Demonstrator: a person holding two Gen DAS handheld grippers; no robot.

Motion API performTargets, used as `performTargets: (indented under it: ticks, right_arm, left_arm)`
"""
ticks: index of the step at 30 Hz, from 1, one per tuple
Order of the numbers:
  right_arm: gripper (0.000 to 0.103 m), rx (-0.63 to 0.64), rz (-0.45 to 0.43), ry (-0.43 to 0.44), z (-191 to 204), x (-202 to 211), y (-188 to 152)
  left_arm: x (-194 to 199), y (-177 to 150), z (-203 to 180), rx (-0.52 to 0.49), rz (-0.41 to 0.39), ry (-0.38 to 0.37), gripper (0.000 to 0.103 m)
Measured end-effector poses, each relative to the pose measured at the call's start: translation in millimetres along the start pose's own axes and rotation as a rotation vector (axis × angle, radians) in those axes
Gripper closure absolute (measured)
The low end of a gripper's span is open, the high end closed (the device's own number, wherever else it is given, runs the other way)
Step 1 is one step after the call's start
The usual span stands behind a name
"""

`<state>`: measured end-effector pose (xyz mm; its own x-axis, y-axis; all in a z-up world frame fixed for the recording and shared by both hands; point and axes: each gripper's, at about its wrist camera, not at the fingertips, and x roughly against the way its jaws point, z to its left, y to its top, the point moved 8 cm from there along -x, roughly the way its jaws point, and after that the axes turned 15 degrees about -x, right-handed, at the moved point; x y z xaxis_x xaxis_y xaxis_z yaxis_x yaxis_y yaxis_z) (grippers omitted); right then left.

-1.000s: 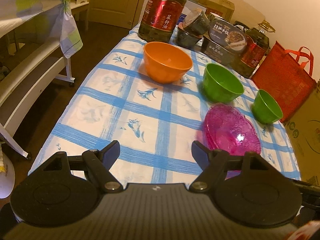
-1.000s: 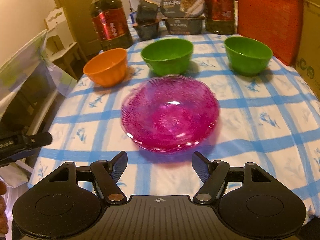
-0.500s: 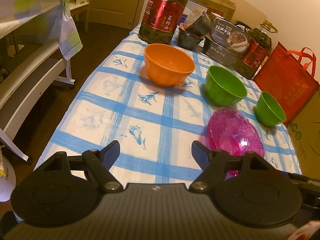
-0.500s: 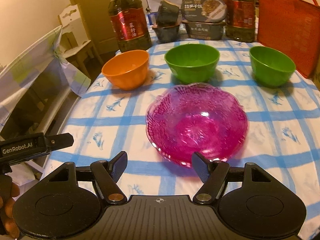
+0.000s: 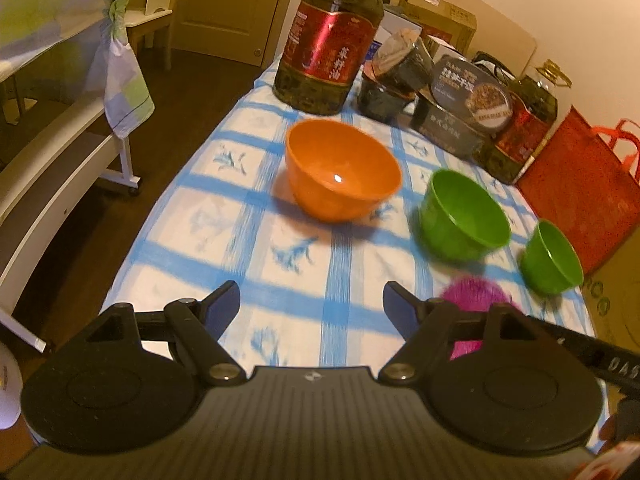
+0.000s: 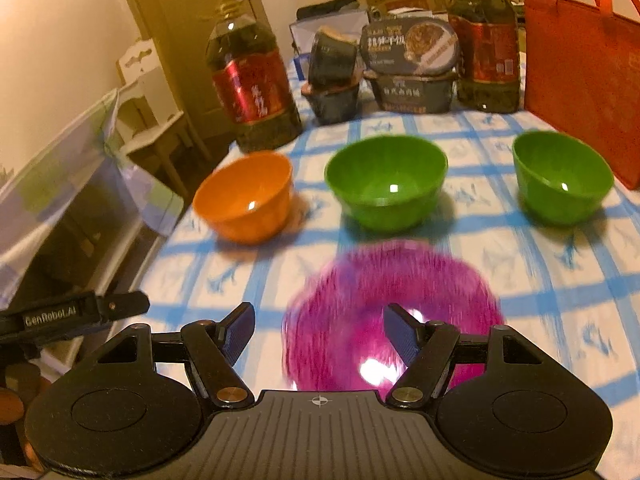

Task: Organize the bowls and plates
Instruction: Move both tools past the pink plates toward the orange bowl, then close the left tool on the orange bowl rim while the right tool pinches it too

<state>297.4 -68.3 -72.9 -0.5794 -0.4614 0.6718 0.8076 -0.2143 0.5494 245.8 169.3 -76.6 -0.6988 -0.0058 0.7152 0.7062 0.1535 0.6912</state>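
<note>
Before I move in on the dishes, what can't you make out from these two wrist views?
- Ribbed magenta glass plate: motion-blurred in the right wrist view; mostly behind the left tool in the left.
- Whether the open right tool touches it: cannot tell.
- Oil bottle label text: too blurred.

Oil bottles (image 6: pixel 250 92), food tubs (image 6: pixel 408 64), red bag (image 6: pixel 582 76).

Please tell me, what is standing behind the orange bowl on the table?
Behind the orange bowl stands a large oil bottle with a red label. Beside the bottle are stacked dark food containers. The table edge behind the bottle is covered by it.
</note>
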Motion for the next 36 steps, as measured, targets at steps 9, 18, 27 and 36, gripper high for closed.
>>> performTargets:
  ticks: [9,18,27,36]
  right_arm:
    - [0.032,-0.022,0.046,0.084,36.9,-65.2,60.2]
    - [0.042,-0.091,0.158,0.055,49.7,-149.2,80.7]
    - [0.054,-0.093,0.216,0.006,48.4,-199.3,81.3]
    - [0.081,-0.066,0.229,-0.027,48.0,-222.0,79.6]
  left_arm:
    - [-51.2,71.6,21.8,-0.057,0.003,-0.016,0.027]
    - [-123.1,97.3,43.2,-0.066,0.116,-0.067,0.047]
    - [-170.4,111.2,49.7,-0.079,0.138,-0.087,0.064]
    - [-187.6,109.4,52.8,-0.125,0.155,-0.076,0.092]
